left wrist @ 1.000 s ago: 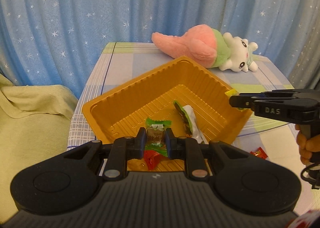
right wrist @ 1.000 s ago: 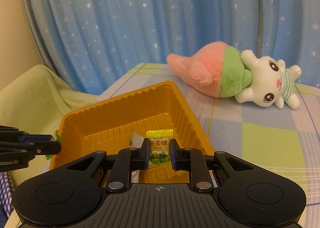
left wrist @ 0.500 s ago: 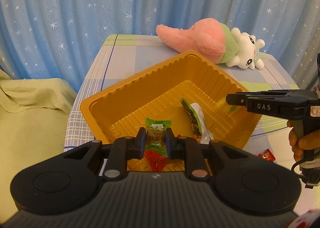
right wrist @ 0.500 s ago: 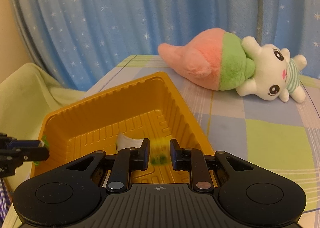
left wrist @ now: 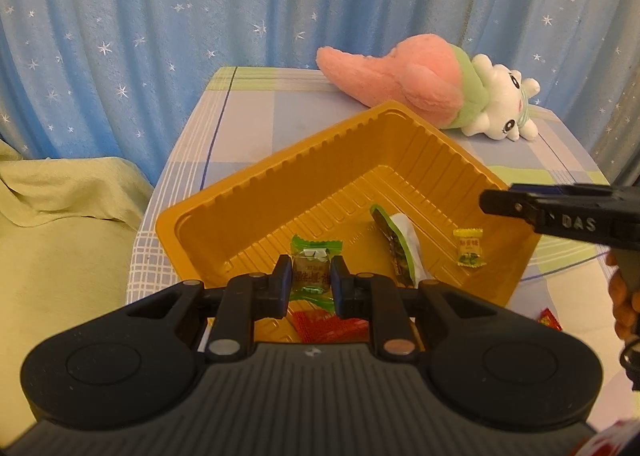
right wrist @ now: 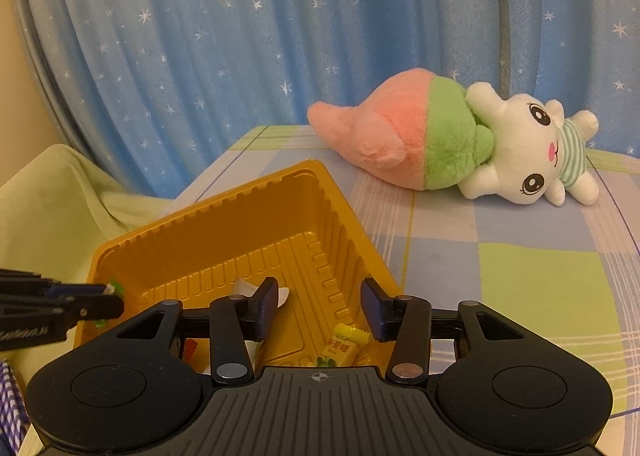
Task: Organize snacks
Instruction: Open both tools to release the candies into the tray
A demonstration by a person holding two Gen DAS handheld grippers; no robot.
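Left gripper pinches a green-wrapped candy over the orange tray.

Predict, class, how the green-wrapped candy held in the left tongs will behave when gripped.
The green-wrapped candy is small, so probably light. Its crinkled wrapper ends likely flex, while the middle seems firm between the left tongs. The glossy film may slip.

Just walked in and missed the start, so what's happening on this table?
A person with a gripper in each hand is sorting wrapped snacks into the orange tray. The right gripper is open above the tray, with a yellow candy lying on the tray floor below it. The left gripper is shut on a green-wrapped candy over the tray's near edge. A red snack lies outside on the table.
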